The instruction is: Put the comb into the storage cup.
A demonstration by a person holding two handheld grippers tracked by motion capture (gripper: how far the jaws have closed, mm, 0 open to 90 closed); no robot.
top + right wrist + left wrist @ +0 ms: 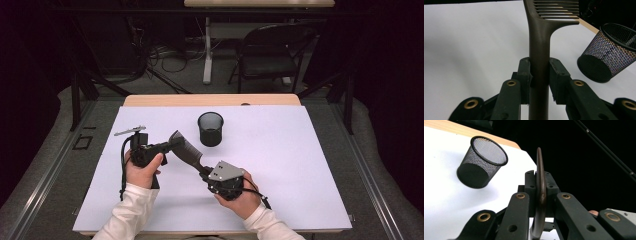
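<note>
Both grippers' fingers [539, 75] clenched on comb [187, 150]; mesh cup [210, 129] upright, nothing seen inside.

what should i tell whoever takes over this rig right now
Left gripper: shut on the toothed end of the comb, edge-on between its pads in the left gripper view.
Right gripper: shut on the comb's handle.
The comb is held off the white table cover by both grippers.
Mesh cup: upright and empty, just beyond the comb.
Done: comb lifted and gripped at both ends.
Left: probably release one end and stand the comb in the cup.
</note>
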